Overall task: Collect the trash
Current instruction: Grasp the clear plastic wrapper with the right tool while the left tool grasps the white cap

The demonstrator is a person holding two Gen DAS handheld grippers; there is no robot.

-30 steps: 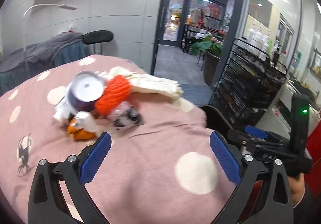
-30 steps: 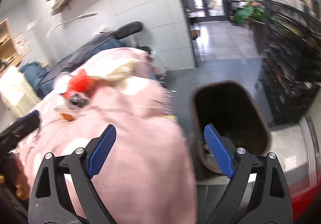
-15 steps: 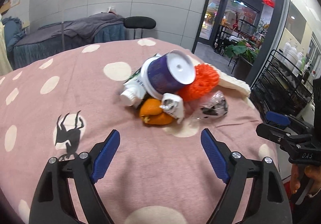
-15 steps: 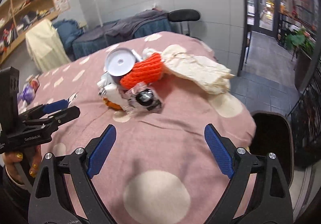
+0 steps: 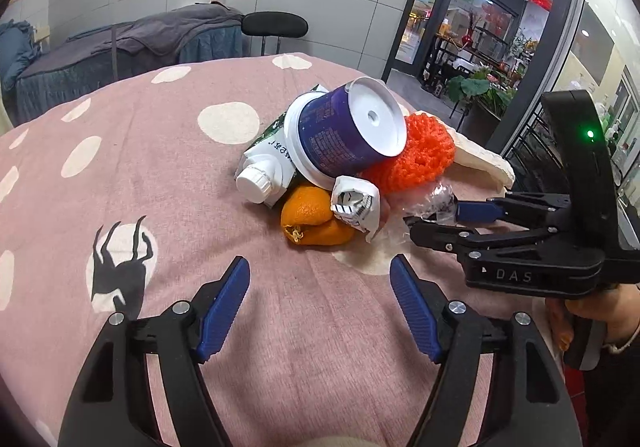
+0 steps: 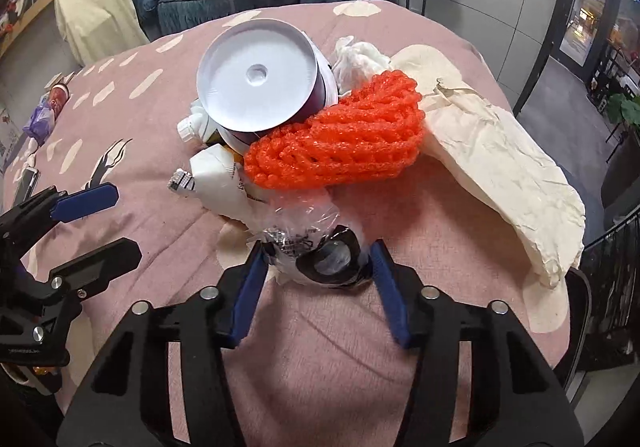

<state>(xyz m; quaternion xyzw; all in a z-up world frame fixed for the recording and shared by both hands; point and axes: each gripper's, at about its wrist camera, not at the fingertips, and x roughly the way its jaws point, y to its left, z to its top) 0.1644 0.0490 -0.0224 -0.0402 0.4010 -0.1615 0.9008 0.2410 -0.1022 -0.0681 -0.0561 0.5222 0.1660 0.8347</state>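
**A pile of trash on the spotty pink blanket**

A little heap of trash sits on a pink blanket (image 5: 168, 175) with white dots. On top lies a purple tub (image 5: 344, 139) tipped on its side, its white bottom facing out. Right beside it is an orange foam net (image 6: 340, 143), bumpy and bright. A white carton with a screw cap (image 5: 264, 171) pokes out under the tub. In front of that are pieces of orange peel (image 5: 310, 221), touching a crumpled white packet (image 5: 356, 203). A big creased sheet of cream paper (image 6: 500, 163) lies behind the net, reaching to the blanket's edge.

At the near side of the heap (the side by the right tongs) is a clear plastic wrapper (image 6: 312, 243) with a black ring inside it.

The right gripper (image 6: 316, 267) has its blue pads on either side of this wrapper. Its jaws are closing, and the pads look to be just touching the crinkly plastic, but I cannot tell if they squeeze it.

The left gripper (image 5: 320, 299) hangs over bare blanket, just in front of the peel. Its jaws are partly wide and are closing too, with nothing between them.

A hand (image 5: 592, 311) holds the right tongs' handle at the edge of the left view.
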